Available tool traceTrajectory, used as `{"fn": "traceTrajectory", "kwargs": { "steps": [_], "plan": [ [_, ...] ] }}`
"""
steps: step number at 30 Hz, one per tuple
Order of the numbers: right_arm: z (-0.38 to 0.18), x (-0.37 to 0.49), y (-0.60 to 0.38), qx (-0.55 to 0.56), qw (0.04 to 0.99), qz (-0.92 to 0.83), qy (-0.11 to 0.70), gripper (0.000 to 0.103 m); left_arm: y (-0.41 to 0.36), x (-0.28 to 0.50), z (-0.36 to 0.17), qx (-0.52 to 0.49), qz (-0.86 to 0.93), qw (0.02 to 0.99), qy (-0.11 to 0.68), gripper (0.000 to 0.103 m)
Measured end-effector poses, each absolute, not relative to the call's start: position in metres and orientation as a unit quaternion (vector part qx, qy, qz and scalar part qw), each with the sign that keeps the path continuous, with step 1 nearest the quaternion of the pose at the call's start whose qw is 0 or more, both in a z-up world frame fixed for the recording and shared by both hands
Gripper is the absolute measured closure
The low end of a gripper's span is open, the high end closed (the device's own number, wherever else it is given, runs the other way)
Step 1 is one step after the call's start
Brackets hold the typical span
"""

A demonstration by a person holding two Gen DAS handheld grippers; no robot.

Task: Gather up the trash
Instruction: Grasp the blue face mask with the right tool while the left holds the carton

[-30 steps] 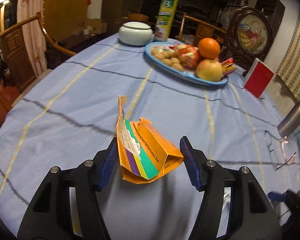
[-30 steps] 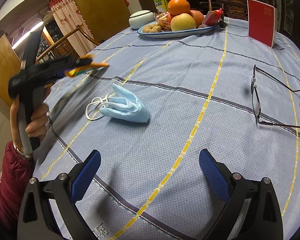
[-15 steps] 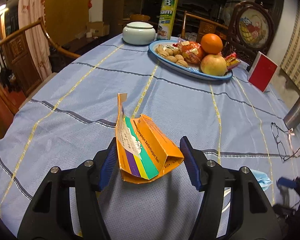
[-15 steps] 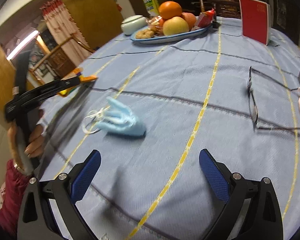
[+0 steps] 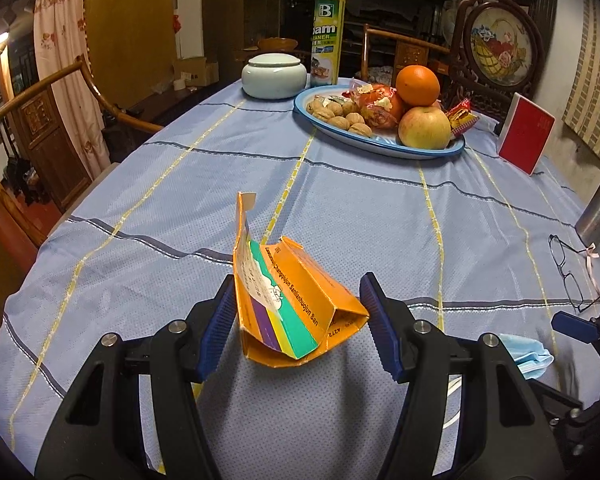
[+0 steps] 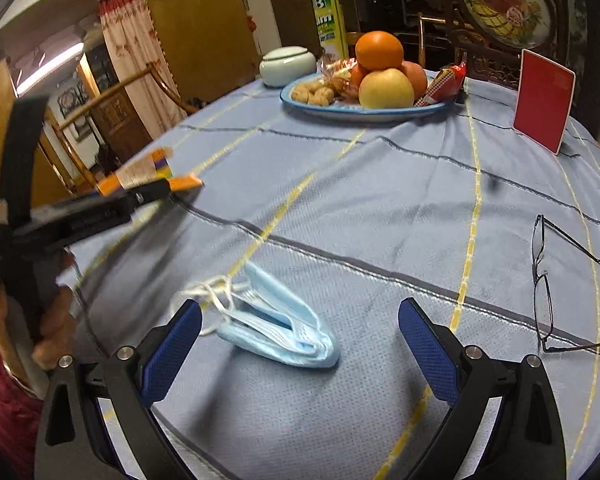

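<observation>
My left gripper (image 5: 298,316) is shut on a crumpled orange carton (image 5: 292,304) and holds it above the blue tablecloth; the carton and left gripper also show at the left of the right wrist view (image 6: 152,178). A crumpled light-blue face mask (image 6: 276,326) lies on the cloth just ahead of my right gripper (image 6: 300,344), between its open fingers. The mask also shows at the lower right of the left wrist view (image 5: 528,356), partly hidden by the gripper.
A blue-rimmed fruit plate (image 5: 380,144) with walnuts, apple and orange stands far back, with a white lidded jar (image 5: 274,76) and a yellow can (image 5: 326,32). A red card (image 6: 542,100) stands at right. Glasses (image 6: 548,280) lie near the right edge.
My right gripper has moved forward and down so the mask now lies between its fingers. My left gripper has lifted back with the carton held.
</observation>
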State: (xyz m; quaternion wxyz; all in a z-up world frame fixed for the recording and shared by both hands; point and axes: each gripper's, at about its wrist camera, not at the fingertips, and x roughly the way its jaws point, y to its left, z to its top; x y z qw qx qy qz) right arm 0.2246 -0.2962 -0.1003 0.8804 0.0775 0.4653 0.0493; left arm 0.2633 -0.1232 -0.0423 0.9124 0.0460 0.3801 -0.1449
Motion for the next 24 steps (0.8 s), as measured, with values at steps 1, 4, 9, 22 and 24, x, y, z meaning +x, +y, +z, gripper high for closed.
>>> {"fn": "traceTrajectory", "kwargs": {
  "steps": [1,4,9,22,24],
  "plan": [
    [-0.1016,0.2242,-0.2952,0.074,0.88,0.049,0.467,0.006,-0.1236,0.263,-0.0425,0.048,-0.143,0.913,0.379,0.042],
    [-0.1036,0.2246,-0.2952,0.077,0.879,0.05,0.468,0.006,-0.1235,0.263,-0.0425,0.051,-0.14,0.914,0.378,0.042],
    [-0.1024,0.224,-0.2934,0.069,0.883,0.046,0.462,0.006,-0.1228,0.2646,-0.0432,0.049,-0.137,0.914,0.379,0.042],
    [-0.1092,0.2266,-0.2879,0.053,0.879,0.05,0.472,0.017,-0.1223,0.2643,-0.0428,0.05,-0.135,0.914,0.378,0.042],
    [-0.1097,0.2266,-0.2857,0.05,0.878,0.056,0.473,0.027,-0.1222,0.2643,-0.0428,0.05,-0.135,0.915,0.378,0.042]
  ]
}}
